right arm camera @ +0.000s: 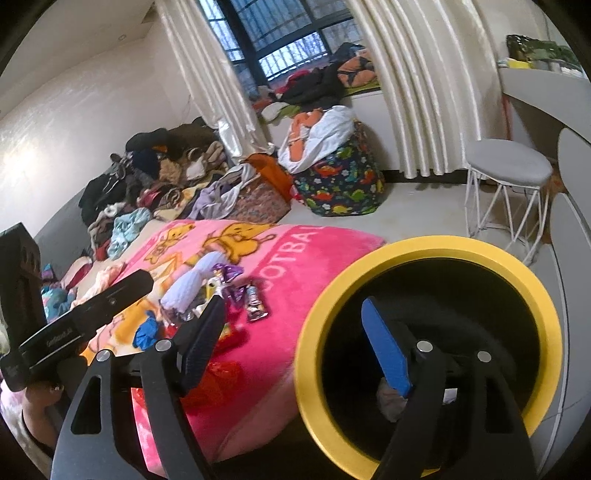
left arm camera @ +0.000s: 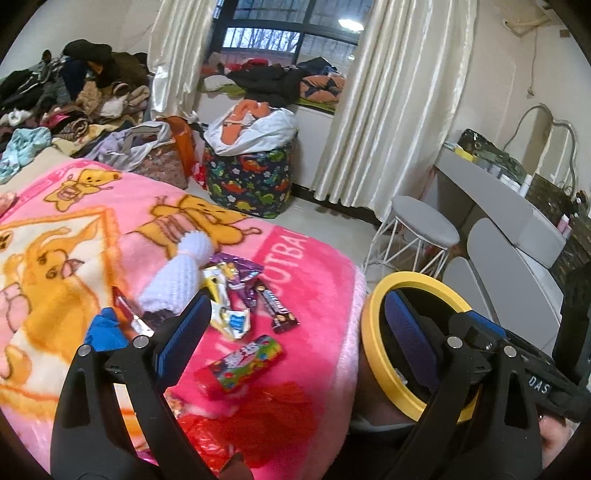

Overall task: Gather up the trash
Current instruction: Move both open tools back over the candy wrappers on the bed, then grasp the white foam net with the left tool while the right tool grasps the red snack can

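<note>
On the pink blanket (left arm camera: 314, 295), several wrappers (left arm camera: 236, 291) are still lying uncollected; I'm holding both the left gripper (left arm camera: 295, 325) and right gripper (right arm camera: 295, 332) apart and empty, right one over the yellow-rimmed bin (right arm camera: 546, 332), which is already holding something pale.

soft daylight comes through the window (left arm camera: 273, 33) far beyond the fingers and puts a sheen on the curtains (left arm camera: 391, 92). both views are bright and evenly lit, with weak shadows. fisheye bending curves the walls and leaves dark corners. the wrappers (left arm camera: 240, 291) just ahead of the fingers look slightly smeared.
</note>
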Available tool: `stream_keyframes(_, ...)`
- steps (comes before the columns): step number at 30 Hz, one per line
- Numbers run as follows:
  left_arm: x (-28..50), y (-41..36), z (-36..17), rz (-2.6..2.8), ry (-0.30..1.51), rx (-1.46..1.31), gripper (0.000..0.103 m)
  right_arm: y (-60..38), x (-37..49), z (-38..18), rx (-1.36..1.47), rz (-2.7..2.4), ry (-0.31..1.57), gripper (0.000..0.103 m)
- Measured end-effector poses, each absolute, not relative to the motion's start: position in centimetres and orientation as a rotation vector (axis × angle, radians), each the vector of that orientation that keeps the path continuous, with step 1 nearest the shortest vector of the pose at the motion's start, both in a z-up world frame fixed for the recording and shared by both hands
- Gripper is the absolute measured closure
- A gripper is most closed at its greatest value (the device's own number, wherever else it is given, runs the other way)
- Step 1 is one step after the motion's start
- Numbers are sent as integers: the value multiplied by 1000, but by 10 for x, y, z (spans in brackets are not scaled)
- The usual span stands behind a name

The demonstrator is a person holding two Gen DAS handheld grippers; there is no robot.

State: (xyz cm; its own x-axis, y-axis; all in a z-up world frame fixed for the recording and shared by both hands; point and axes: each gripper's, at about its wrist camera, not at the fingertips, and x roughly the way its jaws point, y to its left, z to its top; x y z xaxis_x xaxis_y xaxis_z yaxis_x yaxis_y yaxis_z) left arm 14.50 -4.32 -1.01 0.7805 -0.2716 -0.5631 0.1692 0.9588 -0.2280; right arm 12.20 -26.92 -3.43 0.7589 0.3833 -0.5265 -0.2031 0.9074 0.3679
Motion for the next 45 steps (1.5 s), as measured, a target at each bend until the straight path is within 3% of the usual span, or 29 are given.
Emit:
stream_keyframes(30, 152, 47, -27, -97, 665, -245, 16, -163, 150, -50, 162, 481, 760, 25)
stream_keyframes(40, 186, 57, -43, -126, 747, -260, 31, -132, 173, -80, 132, 444, 893, 25)
stream_keyframes(45, 206, 57, -54, -156, 803, -264, 32, -123, 180, -95, 117, 427, 936, 25)
